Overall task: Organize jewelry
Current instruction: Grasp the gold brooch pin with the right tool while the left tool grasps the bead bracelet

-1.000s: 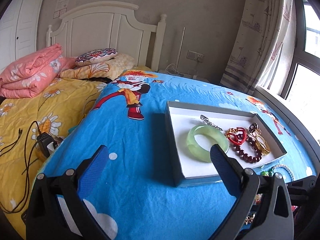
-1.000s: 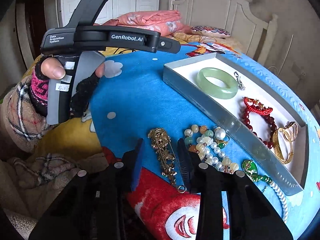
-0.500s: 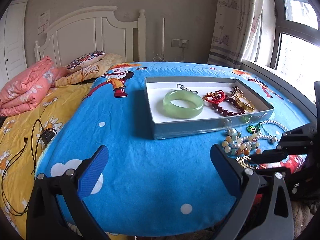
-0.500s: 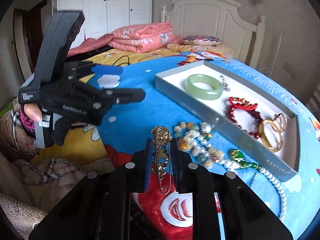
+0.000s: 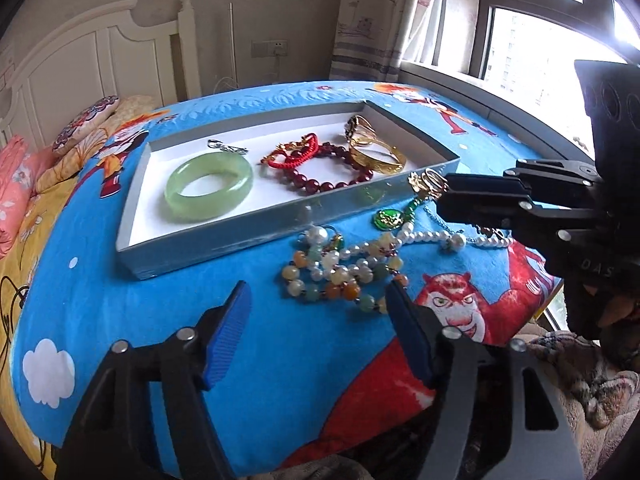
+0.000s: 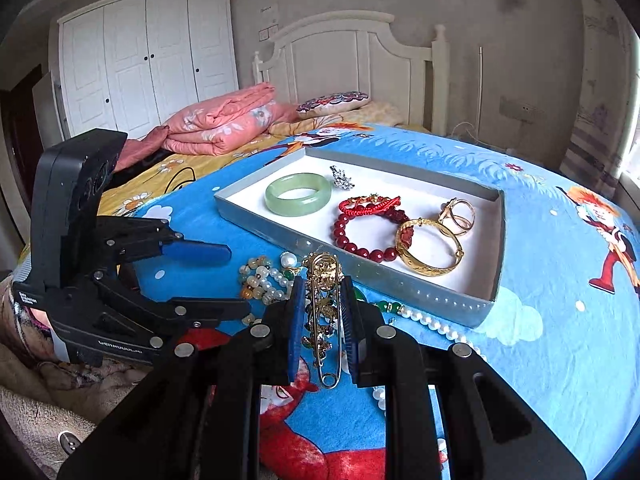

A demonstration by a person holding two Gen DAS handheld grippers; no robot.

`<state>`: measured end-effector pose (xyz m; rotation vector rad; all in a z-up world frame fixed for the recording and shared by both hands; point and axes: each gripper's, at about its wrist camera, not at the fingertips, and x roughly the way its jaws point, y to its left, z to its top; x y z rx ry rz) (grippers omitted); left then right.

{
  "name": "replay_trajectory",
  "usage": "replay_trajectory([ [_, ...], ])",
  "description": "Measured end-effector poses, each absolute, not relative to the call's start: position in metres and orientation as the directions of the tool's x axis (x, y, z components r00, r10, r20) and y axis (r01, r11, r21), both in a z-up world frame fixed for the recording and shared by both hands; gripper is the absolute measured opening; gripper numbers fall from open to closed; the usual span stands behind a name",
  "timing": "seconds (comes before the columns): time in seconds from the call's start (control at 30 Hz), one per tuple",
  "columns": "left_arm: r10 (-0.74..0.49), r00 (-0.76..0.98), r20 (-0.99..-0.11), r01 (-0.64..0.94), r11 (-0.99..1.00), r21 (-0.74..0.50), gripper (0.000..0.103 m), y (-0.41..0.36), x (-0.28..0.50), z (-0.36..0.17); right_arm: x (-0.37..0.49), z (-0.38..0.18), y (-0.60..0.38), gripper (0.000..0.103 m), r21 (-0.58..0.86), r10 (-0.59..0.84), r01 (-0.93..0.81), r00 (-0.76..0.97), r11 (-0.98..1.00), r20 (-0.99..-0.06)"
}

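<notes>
Bedroom. Bed under blue cartoon-print blanket, directly ahead of and beneath jaws. White panelled headboard beyond jaws, at far end. Folded pink quilt and patterned pillow near headboard, on yellow floral sheet. White wardrobe far left of jaws in right view. Beige stained wall with wall socket. Window right of left jaws, bright daylight; printed curtain beside it.
</notes>
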<state>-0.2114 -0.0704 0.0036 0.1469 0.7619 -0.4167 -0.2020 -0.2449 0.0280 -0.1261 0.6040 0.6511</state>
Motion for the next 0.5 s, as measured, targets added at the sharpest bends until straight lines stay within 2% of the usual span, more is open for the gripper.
replay_trajectory([
  [0.03,-0.312,0.644,-0.699,0.423,0.906,-0.014,0.058,-0.075,-0.212,0.002,-0.202,0.028,-0.247,0.018,0.08,0.536,-0.602,0.632,0.794,-0.56],
  [0.1,-0.302,0.649,-0.698,0.42,0.907,-0.001,0.058,-0.082,-0.211,0.002,-0.202,0.027,-0.249,0.018,0.094,0.545,-0.603,0.63,0.792,-0.553],
  [0.17,-0.297,0.652,-0.697,0.417,0.909,0.002,0.046,-0.086,-0.209,0.003,-0.205,0.026,-0.252,0.018,0.101,0.551,-0.603,0.631,0.791,-0.546],
  [0.33,-0.304,0.634,-0.711,0.419,0.908,-0.013,0.03,-0.088,-0.195,0.005,-0.204,0.026,-0.259,0.019,0.123,0.562,-0.598,0.635,0.792,-0.531],
  [0.5,-0.297,0.632,-0.716,0.414,0.91,-0.012,0.033,-0.09,-0.194,0.003,-0.205,0.024,-0.264,0.019,0.133,0.565,-0.594,0.638,0.793,-0.523],
])
